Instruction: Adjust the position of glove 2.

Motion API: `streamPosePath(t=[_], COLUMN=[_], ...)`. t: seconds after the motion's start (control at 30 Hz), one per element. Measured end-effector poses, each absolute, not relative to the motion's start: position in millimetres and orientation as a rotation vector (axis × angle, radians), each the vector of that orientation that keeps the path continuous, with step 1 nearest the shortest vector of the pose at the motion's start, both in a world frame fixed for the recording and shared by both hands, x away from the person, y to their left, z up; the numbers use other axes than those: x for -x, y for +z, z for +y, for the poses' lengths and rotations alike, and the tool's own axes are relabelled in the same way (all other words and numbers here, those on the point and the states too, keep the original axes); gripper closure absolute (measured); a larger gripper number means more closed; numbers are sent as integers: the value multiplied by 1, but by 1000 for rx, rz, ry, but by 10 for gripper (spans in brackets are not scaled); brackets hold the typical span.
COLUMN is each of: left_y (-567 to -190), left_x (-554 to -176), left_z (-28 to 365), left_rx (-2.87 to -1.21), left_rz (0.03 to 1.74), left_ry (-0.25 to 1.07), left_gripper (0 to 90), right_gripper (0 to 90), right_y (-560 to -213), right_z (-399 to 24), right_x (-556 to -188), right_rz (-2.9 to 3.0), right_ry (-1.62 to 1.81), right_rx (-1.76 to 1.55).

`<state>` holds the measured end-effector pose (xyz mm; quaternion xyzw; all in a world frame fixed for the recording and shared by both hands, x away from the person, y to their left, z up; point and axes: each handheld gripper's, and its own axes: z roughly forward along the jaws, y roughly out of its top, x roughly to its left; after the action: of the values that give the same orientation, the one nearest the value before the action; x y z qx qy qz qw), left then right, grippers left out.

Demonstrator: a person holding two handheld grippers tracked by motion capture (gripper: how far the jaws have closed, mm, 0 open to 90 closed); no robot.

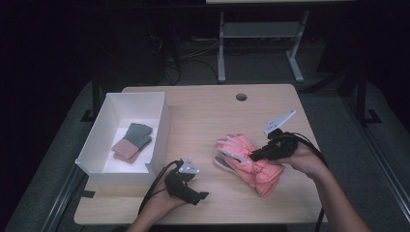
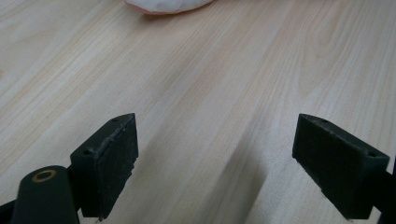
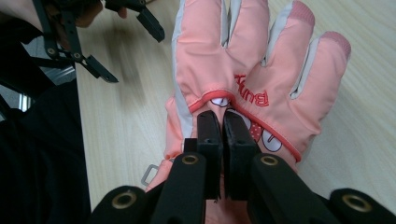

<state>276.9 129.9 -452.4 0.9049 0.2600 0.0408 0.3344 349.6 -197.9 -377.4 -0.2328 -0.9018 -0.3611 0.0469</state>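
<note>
A pink padded glove [image 1: 239,149] with red lettering lies right of the table's middle, on top of a second pink glove [image 1: 265,180]. My right gripper [image 1: 254,155] comes in from the right and is shut on a fold of the top glove's back; in the right gripper view its jaws [image 3: 222,116] pinch the fabric just below the fingers of the glove [image 3: 243,51]. My left gripper [image 1: 199,198] rests low near the table's front edge, left of the gloves, open with only bare wood between its jaws [image 2: 217,123]. A pink and white glove edge [image 2: 168,4] lies beyond it.
A white open box [image 1: 162,121] stands at the table's left and holds a grey and pink knitted pair [image 1: 133,141]. A round cable hole [image 1: 241,96] sits near the far edge. The left gripper [image 3: 126,49] shows far off in the right gripper view.
</note>
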Motion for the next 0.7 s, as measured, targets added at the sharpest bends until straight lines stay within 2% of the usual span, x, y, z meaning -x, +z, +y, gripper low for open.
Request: streamPosePath(t=[0.43,0.53,0.7], left_y=[-453,-453,-452], left_x=[-276,-276,-278], left_z=[129,130,130], left_rx=[-2354,-2359,-2355], left_rz=[702,704,705], left_ry=[81,88,88], left_gripper=[139,139,142], right_gripper=[849,797,647], right_y=[-406,-408,-397], right_z=[-186,-190,-199], right_x=[-356,-356,-351], right_rz=[-2770,-2748,-2707], right_ry=[-981,-1014,-1136], right_rx=[737,730,794])
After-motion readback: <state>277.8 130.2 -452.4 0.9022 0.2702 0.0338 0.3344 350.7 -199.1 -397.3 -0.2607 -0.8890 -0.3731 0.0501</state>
